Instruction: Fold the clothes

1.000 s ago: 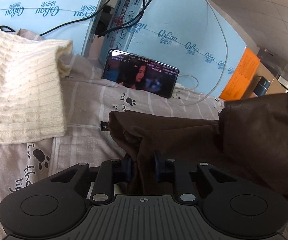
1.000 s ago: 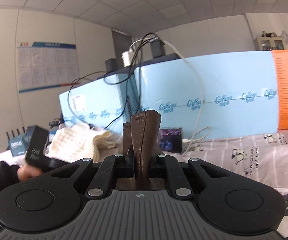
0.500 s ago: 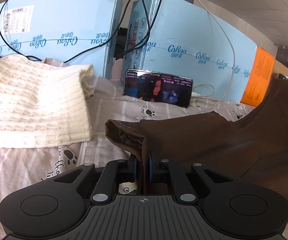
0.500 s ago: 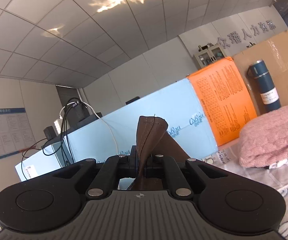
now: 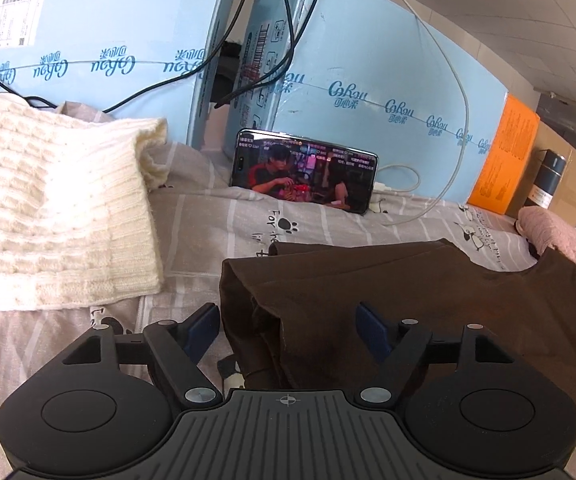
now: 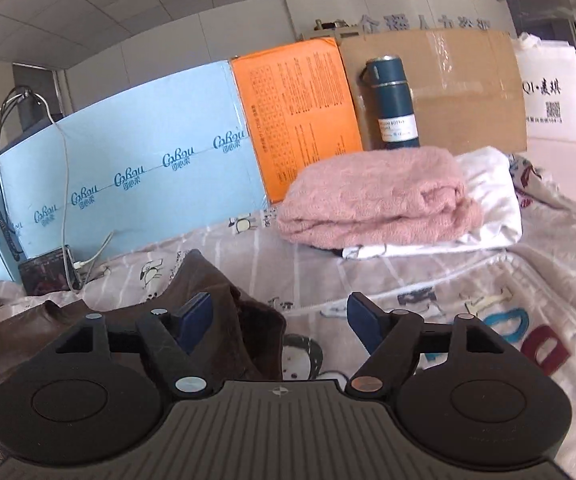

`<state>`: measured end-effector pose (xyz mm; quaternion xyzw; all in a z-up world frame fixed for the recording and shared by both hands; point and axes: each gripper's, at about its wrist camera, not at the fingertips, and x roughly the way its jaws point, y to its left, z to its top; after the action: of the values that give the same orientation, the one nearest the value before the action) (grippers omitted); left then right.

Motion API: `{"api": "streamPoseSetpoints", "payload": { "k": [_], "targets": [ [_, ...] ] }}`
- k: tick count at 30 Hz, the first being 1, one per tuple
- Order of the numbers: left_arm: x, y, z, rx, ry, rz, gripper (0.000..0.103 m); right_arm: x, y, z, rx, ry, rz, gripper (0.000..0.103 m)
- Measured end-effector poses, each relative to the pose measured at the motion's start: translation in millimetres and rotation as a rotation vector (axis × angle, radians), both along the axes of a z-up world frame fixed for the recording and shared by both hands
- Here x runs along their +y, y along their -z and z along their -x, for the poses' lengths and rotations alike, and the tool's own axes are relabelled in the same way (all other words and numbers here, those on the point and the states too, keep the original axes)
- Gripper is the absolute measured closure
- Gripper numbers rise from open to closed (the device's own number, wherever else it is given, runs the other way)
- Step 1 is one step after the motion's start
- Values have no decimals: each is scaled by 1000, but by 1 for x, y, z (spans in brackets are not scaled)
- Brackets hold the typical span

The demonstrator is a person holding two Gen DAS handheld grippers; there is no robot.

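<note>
A dark brown garment [image 5: 428, 296] lies folded on the printed bed sheet [image 5: 215, 220]. My left gripper [image 5: 288, 326] is open, its jaws spread over the garment's left folded edge, holding nothing. In the right wrist view the same brown garment [image 6: 227, 320] lies at the lower left. My right gripper [image 6: 279, 316] is open and empty over the garment's right edge and the sheet [image 6: 448, 276].
A folded cream knit sweater [image 5: 51, 208] lies to the left. A phone [image 5: 306, 176] playing video leans on blue boxes [image 5: 368, 80] at the back. A folded pink sweater [image 6: 376, 200] on a white garment [image 6: 488, 196], a blue flask [image 6: 394, 104] and a cardboard box [image 6: 468, 80] stand at the right.
Both grippers have lowered the brown garment onto the bed and opened, letting it go. The right gripper has swung down from pointing at the ceiling.
</note>
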<state>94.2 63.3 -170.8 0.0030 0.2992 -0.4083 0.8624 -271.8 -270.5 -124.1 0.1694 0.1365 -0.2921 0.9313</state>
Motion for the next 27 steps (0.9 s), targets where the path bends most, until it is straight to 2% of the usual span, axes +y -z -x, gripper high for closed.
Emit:
{"api": "streamPoseSetpoints", "payload": {
  "k": [1, 3, 6, 7, 10, 12, 15, 17, 18, 19, 21, 22, 23, 24, 25, 26, 27],
  "targets": [
    [0, 0, -5, 16, 0, 9, 24, -5, -5, -5, 1, -27, 20, 24],
    [0, 2, -13, 48, -4, 36, 24, -9, -15, -22, 12, -120, 37, 21],
    [4, -1, -14, 47, 11, 89, 24, -9, -27, -55, 57, -292, 55, 11],
    [5, -4, -11, 39, 27, 108, 24, -9, -30, -67, 78, -356, 63, 5],
    [7, -12, -3, 8, 81, 154, 25, -19, -27, -107, 210, -416, 70, 5],
    [6, -17, 2, -14, 129, 177, 25, -30, -16, -129, 303, -426, 32, 5],
    [-3, -17, 6, -64, 169, 121, 25, -36, 2, -143, 366, -460, -12, 7],
    [-10, -15, 5, -92, 179, 80, 28, -35, 5, -140, 334, -485, -26, 9],
    [-14, -15, 4, -112, 178, 60, 40, -34, 2, -136, 303, -502, -26, 11],
    [-17, -14, 4, -137, 176, 42, 60, -34, 0, -132, 277, -511, -23, 17],
    [-22, -14, 5, -196, 166, 20, 78, -32, -7, -125, 241, -510, -9, 32],
    [-23, -14, 7, -213, 170, 20, 85, -33, -9, -122, 243, -495, 0, 46],
    [-23, -15, 10, -233, 173, 20, 89, -33, -10, -120, 249, -479, 8, 63],
    [-23, -15, 13, -258, 175, 17, 92, -35, -8, -118, 257, -467, 9, 71],
    [-23, -16, 17, -285, 177, 15, 94, -36, -6, -117, 266, -455, 8, 85],
    [-22, -18, 21, -312, 175, 16, 94, -38, -4, -116, 275, -444, 6, 92],
    [-20, -20, 24, -333, 171, 26, 95, -38, -4, -112, 263, -436, 13, 93]
  ]
}}
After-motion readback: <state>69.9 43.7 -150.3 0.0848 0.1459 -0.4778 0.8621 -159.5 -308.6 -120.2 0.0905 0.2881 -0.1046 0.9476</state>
